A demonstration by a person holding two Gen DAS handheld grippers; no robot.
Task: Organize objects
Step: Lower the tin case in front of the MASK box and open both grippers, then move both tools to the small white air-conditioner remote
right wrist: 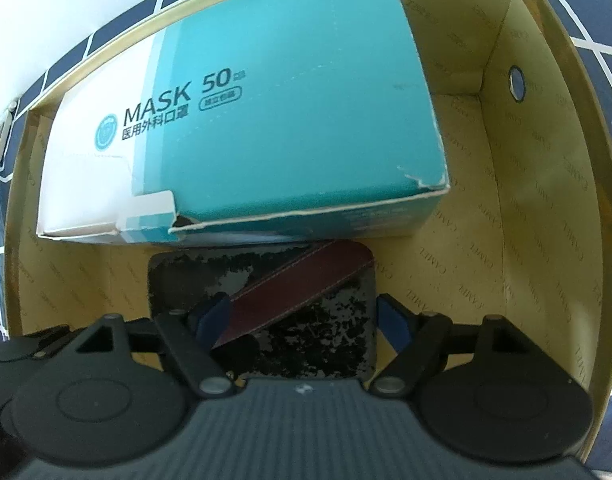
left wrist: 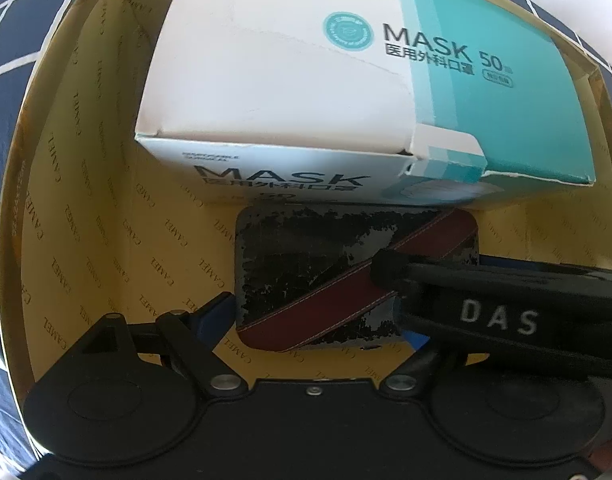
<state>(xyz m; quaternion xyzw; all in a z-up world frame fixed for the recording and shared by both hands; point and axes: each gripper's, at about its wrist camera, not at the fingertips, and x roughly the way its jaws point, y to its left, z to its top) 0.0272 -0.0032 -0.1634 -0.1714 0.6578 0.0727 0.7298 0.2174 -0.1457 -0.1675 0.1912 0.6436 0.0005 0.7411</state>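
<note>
Navy cloth [left wrist: 10, 40] with a white grid lies under an open yellow box [left wrist: 86, 216] lined with "CAMEL" print. Inside, a white-and-teal mask carton [left wrist: 306, 80] fills the far half. A worn black wallet [left wrist: 306, 264] with a maroon diagonal band lies flat on the floor just in front of the carton. The left gripper [left wrist: 310, 320] is spread wide, its blue pads flanking the wallet's near edge, gripping nothing. The right gripper [right wrist: 302, 320] is likewise wide open over the wallet: left pad [right wrist: 214, 314] above the band, right pad [right wrist: 394, 322] just beside the wallet's right edge.
</note>
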